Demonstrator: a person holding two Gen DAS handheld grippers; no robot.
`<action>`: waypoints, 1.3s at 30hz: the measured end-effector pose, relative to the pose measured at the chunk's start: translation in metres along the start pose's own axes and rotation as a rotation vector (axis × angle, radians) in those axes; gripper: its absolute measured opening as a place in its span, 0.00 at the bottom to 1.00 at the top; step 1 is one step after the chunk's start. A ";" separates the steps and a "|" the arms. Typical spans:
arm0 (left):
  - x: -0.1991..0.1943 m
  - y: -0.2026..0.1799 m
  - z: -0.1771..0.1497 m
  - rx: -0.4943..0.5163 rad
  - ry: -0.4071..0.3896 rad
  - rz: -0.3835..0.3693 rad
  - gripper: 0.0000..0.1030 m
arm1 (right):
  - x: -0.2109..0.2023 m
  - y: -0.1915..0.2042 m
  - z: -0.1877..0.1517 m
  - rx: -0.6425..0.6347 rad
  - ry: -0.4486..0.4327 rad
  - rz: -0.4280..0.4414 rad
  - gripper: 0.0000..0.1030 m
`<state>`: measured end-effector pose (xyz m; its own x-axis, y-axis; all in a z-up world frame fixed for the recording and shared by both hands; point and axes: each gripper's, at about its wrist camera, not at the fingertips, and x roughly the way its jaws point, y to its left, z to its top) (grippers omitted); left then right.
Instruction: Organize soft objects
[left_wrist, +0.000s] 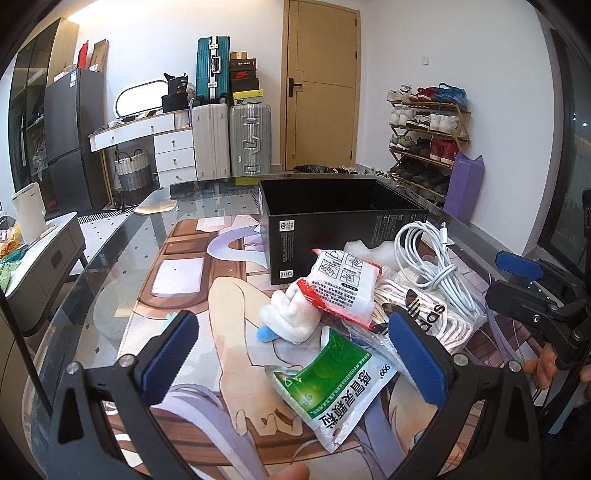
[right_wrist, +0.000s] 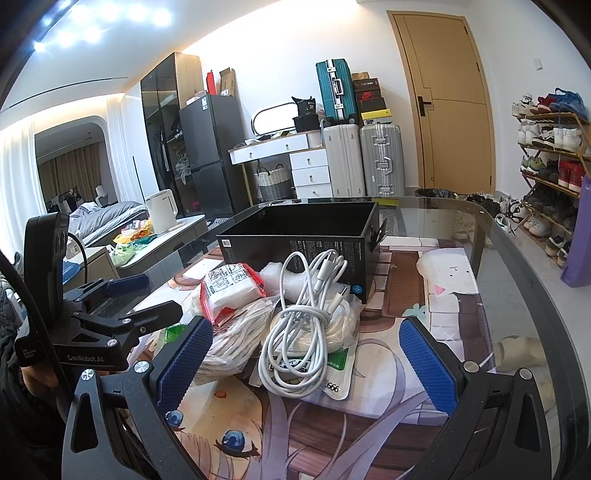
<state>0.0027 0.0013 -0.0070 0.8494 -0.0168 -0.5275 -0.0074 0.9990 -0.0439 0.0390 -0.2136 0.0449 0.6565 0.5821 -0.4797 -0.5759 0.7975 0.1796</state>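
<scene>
A pile of soft things lies on the glass table in front of an open black box (left_wrist: 332, 221). It holds a green and white medicine bag (left_wrist: 332, 384), a red-edged white pack (left_wrist: 340, 286), a white plush toy (left_wrist: 291, 317), a bag of white laces (left_wrist: 424, 314) and a coiled white cable (left_wrist: 432, 266). My left gripper (left_wrist: 295, 362) is open and empty, its jaws either side of the green bag. My right gripper (right_wrist: 306, 365) is open and empty, its jaws either side of the cable (right_wrist: 306, 332) and the laces bag (right_wrist: 229, 343). The black box (right_wrist: 295, 232) stands behind the pile.
A printed mat (left_wrist: 184, 280) covers the table under the glass. The right gripper's body (left_wrist: 535, 295) shows at the right of the left wrist view; the left gripper's body (right_wrist: 92, 332) shows at the left of the right wrist view. A low side table (right_wrist: 166, 236) stands left.
</scene>
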 end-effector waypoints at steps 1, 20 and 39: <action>0.000 0.000 0.000 0.001 0.000 0.001 1.00 | 0.000 0.000 0.000 0.000 0.001 -0.001 1.00; -0.007 0.005 0.008 0.018 -0.008 0.026 1.00 | 0.016 0.002 0.015 -0.023 0.086 -0.048 1.00; 0.001 0.009 0.004 0.005 0.037 0.010 1.00 | 0.062 -0.009 0.021 -0.016 0.230 -0.169 1.00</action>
<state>0.0061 0.0102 -0.0044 0.8293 -0.0086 -0.5587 -0.0126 0.9993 -0.0341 0.0951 -0.1816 0.0320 0.6172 0.3883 -0.6844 -0.4761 0.8768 0.0680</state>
